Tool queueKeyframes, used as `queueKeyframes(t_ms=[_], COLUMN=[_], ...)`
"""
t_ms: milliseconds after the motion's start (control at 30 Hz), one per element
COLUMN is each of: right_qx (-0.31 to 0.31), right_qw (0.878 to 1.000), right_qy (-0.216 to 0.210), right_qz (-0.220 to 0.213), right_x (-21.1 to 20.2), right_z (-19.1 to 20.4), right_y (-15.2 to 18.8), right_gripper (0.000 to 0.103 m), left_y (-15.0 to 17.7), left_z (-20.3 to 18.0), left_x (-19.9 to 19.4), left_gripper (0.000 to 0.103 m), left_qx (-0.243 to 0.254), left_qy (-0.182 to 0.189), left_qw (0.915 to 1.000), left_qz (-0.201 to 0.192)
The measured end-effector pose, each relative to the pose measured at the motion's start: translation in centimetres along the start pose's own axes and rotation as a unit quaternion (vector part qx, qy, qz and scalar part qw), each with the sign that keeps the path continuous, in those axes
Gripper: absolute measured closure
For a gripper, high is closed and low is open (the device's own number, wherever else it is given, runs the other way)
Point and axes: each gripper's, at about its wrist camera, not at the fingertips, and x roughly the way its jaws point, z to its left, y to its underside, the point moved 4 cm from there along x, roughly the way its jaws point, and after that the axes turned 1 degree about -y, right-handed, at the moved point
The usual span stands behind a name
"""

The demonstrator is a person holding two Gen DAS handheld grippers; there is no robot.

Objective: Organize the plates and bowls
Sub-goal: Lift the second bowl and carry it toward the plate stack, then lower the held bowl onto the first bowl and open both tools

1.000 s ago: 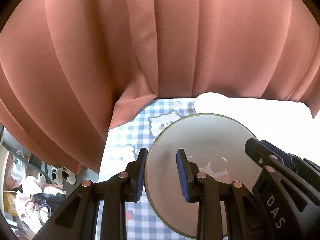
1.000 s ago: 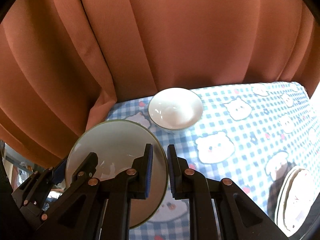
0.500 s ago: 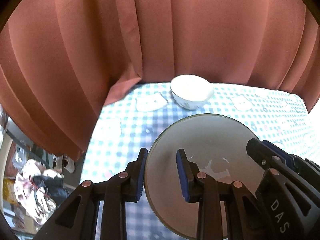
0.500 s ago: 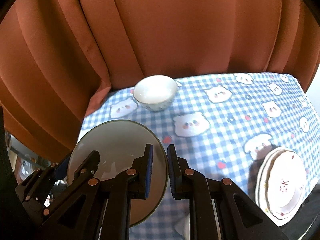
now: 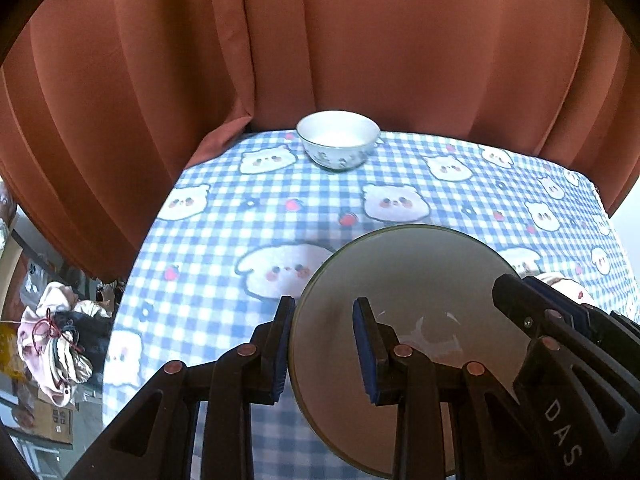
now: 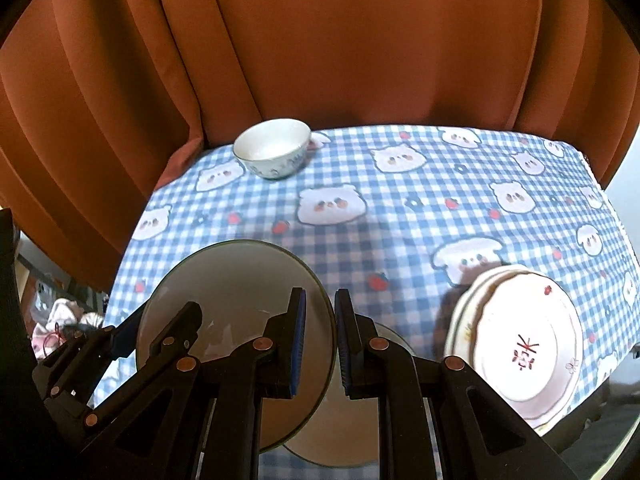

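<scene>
Both grippers hold one cream plate with a dark green rim (image 5: 404,280) tilted above the near part of the table. My left gripper (image 5: 324,344) is shut on its left edge. My right gripper (image 6: 320,344) is shut on its right edge (image 6: 240,288). Another cream plate (image 6: 336,432) lies on the table under my right gripper, mostly hidden. A small white bowl with a blue pattern (image 5: 338,140) stands at the table's far edge; it also shows in the right wrist view (image 6: 274,152).
A stack of white scalloped plates with red marks (image 6: 524,344) sits at the near right. The blue checked bear tablecloth (image 6: 400,208) covers the table. An orange curtain (image 5: 360,40) hangs behind. Clutter lies on the floor at the left (image 5: 52,344).
Both grippers have drawn back and tipped down with the plate between them. More of the table shows now, and the bowl looks farther off. The grips on the plate are the same.
</scene>
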Motion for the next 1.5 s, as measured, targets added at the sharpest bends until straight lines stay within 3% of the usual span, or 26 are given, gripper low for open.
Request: queueKeyframes(t_ms=[333, 1000, 1267, 1367, 1500], right_qx=[0.001, 0.002, 0.001, 0.002, -0.01], right_qw=[1.0, 0.998, 0.999, 0.999, 0.999], right_qy=[0.005, 0.006, -0.003, -0.003, -0.018], right_qz=[0.017, 0.056, 0.052, 0.045, 0.048], right_x=[-0.2, 2.6, 3.4, 3.4, 3.5], right_z=[-4.0, -6.7, -7.0, -6.7, -5.8], right_y=[2.5, 4.8, 5.2, 5.1, 5.2], right_gripper=[0.085, 0.085, 0.085, 0.081, 0.056], left_y=[2.4, 5.0, 5.1, 5.2, 5.6], left_z=[-3.2, -5.5, -5.3, -5.0, -4.4], left_x=[0.5, 3.6, 4.0, 4.1, 4.3], left_gripper=[0.075, 0.075, 0.075, 0.07, 0.063], left_qx=[0.007, 0.011, 0.007, 0.008, -0.002], left_qy=[0.003, -0.015, -0.019, -0.003, 0.023], left_qw=[0.9998, 0.9977, 0.9984, 0.9984, 0.9972], left_qz=[0.021, 0.065, 0.052, 0.055, 0.071])
